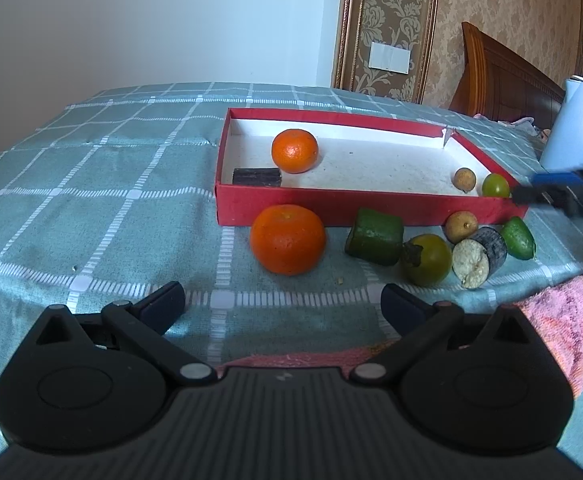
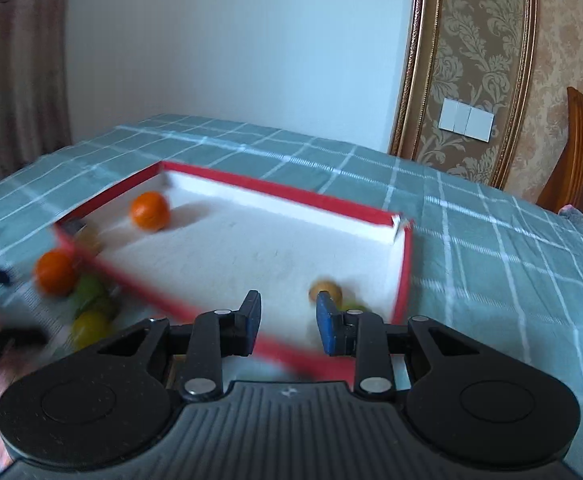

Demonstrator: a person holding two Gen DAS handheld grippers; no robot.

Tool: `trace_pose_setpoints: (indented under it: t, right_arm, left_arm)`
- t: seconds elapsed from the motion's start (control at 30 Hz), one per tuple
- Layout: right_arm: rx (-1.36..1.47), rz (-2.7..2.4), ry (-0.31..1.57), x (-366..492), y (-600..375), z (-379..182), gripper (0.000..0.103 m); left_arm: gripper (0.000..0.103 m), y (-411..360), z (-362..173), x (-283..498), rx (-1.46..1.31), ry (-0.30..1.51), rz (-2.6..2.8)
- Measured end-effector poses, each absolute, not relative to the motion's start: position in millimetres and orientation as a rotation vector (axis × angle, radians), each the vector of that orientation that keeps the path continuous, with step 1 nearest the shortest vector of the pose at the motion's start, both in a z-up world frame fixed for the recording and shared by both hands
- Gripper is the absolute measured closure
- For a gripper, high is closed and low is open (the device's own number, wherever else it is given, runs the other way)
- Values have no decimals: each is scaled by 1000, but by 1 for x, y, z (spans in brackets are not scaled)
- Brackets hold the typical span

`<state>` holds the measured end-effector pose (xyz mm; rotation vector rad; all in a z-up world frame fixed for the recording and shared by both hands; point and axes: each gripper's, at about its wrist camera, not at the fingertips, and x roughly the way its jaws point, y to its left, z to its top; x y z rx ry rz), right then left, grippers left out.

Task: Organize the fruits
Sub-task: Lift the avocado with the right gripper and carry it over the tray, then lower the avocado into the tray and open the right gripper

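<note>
A teal checked cloth point(image 1: 91, 184) covers the bench, which stands against a pale plain wall; to the right are damask wallpaper in a gilt frame, a white switch plate point(image 1: 390, 57) and a carved wooden headboard point(image 1: 503, 84). A pink towel point(image 1: 571, 320) lies on the cloth at the near right, and a white kettle point(image 1: 575, 128) stands at the far right.

A shallow red box point(image 1: 371, 210) with a white floor sits mid-bench. Inside it lie a mandarin point(image 1: 294, 150), a dark sugarcane piece point(image 1: 257, 176), a longan point(image 1: 464, 179) and a green grape-like fruit point(image 1: 495, 185).

Just outside its near wall, in a row on the cloth: a bigger mandarin point(image 1: 287, 239), a green block-shaped piece point(image 1: 374, 236), a green persimmon-like fruit point(image 1: 427, 259), a cut dark sugarcane stub point(image 1: 478, 256), another longan point(image 1: 462, 227) and a small green fruit point(image 1: 518, 237).

The left tongs point(image 1: 283, 300) hang wide open and empty over the cloth, short of the bigger mandarin. The right tongs point(image 2: 288, 318), blue-padded, are parted with nothing between them, over the box's near right corner; that view is motion-blurred.
</note>
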<state>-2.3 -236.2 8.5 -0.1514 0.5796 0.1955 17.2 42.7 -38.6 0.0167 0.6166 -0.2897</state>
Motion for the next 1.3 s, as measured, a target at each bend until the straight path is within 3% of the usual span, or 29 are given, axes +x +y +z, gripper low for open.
trace_pose_setpoints:
  t: [0.03,0.07,0.37,0.4,0.47,0.87,1.3]
  right_arm:
    - [-158,189,580,-11,-238,7,42]
    - [-172,179,577,-18,-238,4,37]
    - [-130,169,655,-2,-235,-22,37]
    - [-109,179,669,0,-235,-25,43]
    - [-60,225,676,0,-238,-28,73]
    - [-101,199,526,28,-219,16,75]
    - [-141,83,636,117,-209,-20,74]
  left_arm:
    - [0,43,-39,17,17,617,-290]
    - [0,43,-39,17,17,617,-290]
    - [0,43,-39,17,19,617,-289]
    - [0,43,-39,17,20,617,-289]
    - [0,43,-39,17,20,617,-289]
    - [0,44,-39,17,12,616,-291]
    - [0,44,-38,17,7,614,-292]
